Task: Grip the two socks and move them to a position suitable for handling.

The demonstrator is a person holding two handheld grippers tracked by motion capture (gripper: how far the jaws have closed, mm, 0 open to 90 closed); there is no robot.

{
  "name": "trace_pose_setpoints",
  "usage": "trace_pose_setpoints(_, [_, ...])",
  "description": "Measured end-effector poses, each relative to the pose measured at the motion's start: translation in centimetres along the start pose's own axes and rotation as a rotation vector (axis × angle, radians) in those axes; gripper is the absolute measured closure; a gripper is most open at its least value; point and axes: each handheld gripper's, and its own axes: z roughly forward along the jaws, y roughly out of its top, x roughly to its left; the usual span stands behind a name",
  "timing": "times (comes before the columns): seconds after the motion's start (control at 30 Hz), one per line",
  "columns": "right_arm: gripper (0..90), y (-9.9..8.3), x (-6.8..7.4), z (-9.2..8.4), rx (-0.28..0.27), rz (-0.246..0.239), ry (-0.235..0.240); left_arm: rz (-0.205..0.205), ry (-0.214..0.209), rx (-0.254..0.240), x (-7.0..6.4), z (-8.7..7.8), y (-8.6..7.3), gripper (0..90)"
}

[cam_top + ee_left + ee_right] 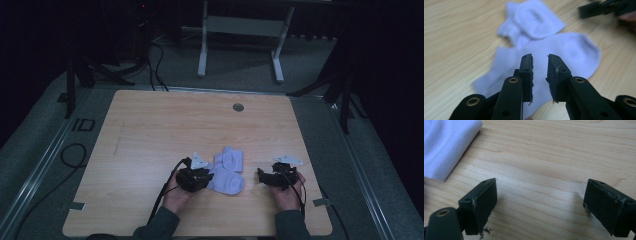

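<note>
1. Socks are lying overlapped on the table, between my grippers.
2. I'm keeping the left gripper slightly parted, gripping nothing, over the nearer sock.
3. I'm holding the right gripper spread wide over bare wood beside them.

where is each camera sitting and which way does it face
High view: above the person's side, looking forward and down at the table; both forearms, the left gripper and right gripper show.
Left gripper view: rides the left gripper, looking along its slightly parted jaws at the white socks.
Right gripper view: rides the right gripper, jaws wide over bare wood.
All three views share the socks.
</note>
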Motion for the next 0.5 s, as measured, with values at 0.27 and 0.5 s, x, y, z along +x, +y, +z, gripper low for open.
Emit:
trace_pose_setpoints(0.27, [22.5,0.2,0.2,-0.6,0.025,-0.002,-0.036,-0.029,0.050,0.034,1.8,-0.1,-1.9,73.7])
trace_pose_setpoints(0.5, [35.3,0.9,1.0,-1.8,0.035,-0.042,0.008,-0.027,0.066,0.056,2.4,0.1,-2.6,73.7])
